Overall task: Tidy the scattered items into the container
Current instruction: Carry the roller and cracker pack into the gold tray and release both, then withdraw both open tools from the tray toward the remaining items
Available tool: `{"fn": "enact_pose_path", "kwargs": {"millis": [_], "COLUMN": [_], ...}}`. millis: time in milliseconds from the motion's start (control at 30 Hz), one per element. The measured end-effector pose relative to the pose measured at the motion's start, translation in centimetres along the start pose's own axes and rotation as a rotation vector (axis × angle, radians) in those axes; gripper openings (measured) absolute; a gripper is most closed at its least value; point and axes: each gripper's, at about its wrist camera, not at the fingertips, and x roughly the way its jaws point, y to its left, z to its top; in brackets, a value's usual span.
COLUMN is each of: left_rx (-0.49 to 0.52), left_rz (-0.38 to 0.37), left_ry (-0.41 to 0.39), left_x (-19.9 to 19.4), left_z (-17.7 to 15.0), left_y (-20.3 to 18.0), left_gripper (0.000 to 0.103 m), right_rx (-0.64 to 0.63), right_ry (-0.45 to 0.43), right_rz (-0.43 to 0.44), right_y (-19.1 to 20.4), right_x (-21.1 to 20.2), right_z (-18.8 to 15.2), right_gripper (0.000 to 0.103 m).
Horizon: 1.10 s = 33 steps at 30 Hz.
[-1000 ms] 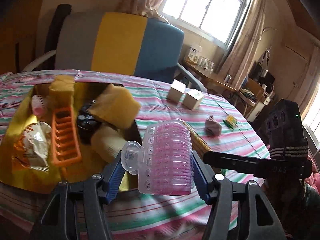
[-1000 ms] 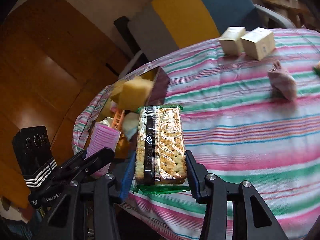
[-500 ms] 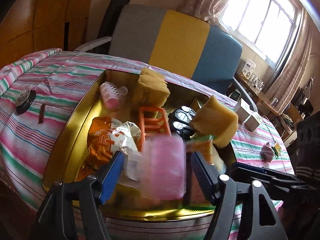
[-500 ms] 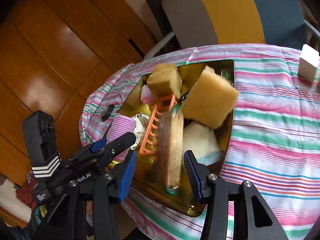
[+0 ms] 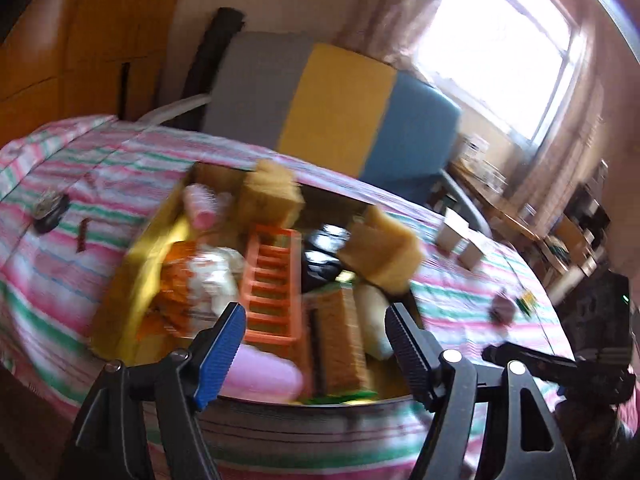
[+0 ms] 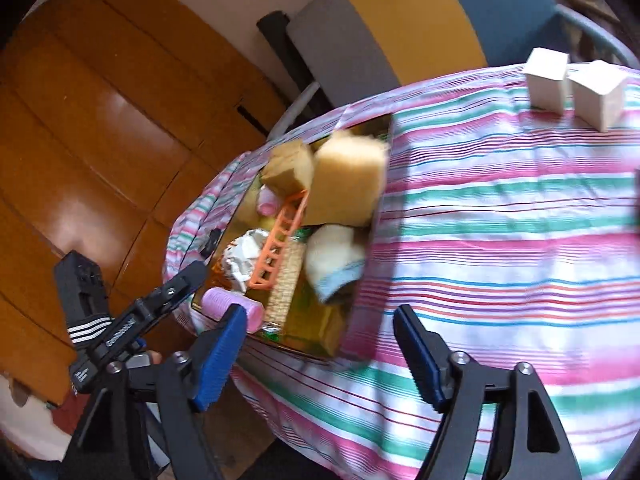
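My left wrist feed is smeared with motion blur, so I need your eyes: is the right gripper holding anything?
Observer: No. The right gripper is open with nothing between its fingers. It hovers by the near end of the gold tin.
Operator: My own finger covers part of the pink roller. Where is it?
Observer: The pink roller lies on its side at the tin's near corner, beside the cracker packet.
Operator: And the pale lump on the packet's other side?
Observer: It is a white sponge with a pale blue layer along its lower edge, against the tin's right wall.
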Motion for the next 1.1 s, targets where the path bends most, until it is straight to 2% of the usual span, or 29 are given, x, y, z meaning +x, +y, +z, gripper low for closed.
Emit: {"fn": "enact_pose_path", "kwargs": {"millis": [100,267,433,533,667,867,967,1100], "left_rx": [0.125,0.281,0.422,0.473,0.466,0.492,0.483,0.467], "left_rz": [-0.078,-0.197,-0.235,-0.228,-0.214,-0.212,-0.215,-0.228], "left_ry": [0.042,0.169,0.304,0.344,0.392,0.361,0.363,0.355], "left_x": [0.9,3.9,7.2,8.4,9.5,9.3,9.6,10.4], "left_z": [-0.9,-3.5,-7.0,-8.6,-10.1,-10.7,-10.2,-7.6], "left_y": [-4.3,-11.1,-16.1,-17.5,-17.3,-17.4,-17.6,-18.6], "left_gripper": [0.074,0.074,0.074,0.074,0.073,0.075,0.075,0.074], "right_rx": [0.038,0.167,0.259,0.275,0.291,0.263,0.257,0.233], "right_ry": [-0.040,-0.102,-0.155,-0.176,-0.200,-0.220,-0.235,-0.238], "right_rz": [-0.026,-0.131,-0.260,-0.357,-0.397,-0.394,-0.388,-0.395], "right_y": [-2.0,-7.6,-12.4,-14.6,-16.6,-17.1,-17.3,-17.3], "right_x": [-2.4,-6.4,-10.1,-11.8,-12.9,-12.4,-12.0,-11.7], "right_z": [-0.7,-2.3,-3.9,-4.9,-5.6,-4.4,-4.0,-3.6], "right_gripper": [0.081,0.082,0.085,0.086,0.087,0.095,0.097,0.098]}}
